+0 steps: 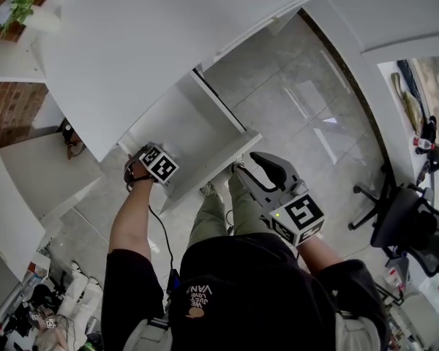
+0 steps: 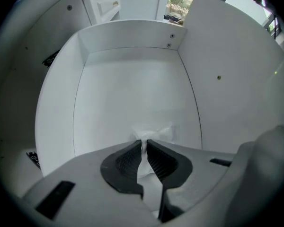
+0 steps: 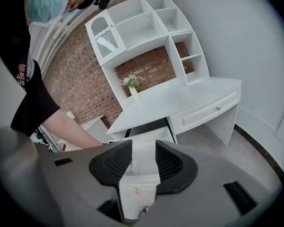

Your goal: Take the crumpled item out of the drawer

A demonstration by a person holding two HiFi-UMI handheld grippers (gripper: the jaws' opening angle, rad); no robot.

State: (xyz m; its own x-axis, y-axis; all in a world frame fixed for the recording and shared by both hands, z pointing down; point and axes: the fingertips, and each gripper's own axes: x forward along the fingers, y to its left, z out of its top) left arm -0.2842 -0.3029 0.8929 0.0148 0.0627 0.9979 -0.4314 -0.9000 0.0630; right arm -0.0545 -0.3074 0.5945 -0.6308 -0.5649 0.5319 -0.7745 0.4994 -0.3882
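The white drawer stands pulled out from under the desk. Its pale floor fills the left gripper view. A crumpled white paper lies near its front. My left gripper reaches down into the drawer, and its dark pads pinch the paper's edge with only a thin slit between them. In the head view the left gripper sits at the drawer's front left corner, jaws hidden under its marker cube. My right gripper hangs back over the person's legs. The right gripper is open and holds nothing.
The white desk top overhangs the drawer's rear. A second closed drawer with a knob is to the right. A shelf unit and a small plant stand on the desk. An office chair is at right, clutter at lower left.
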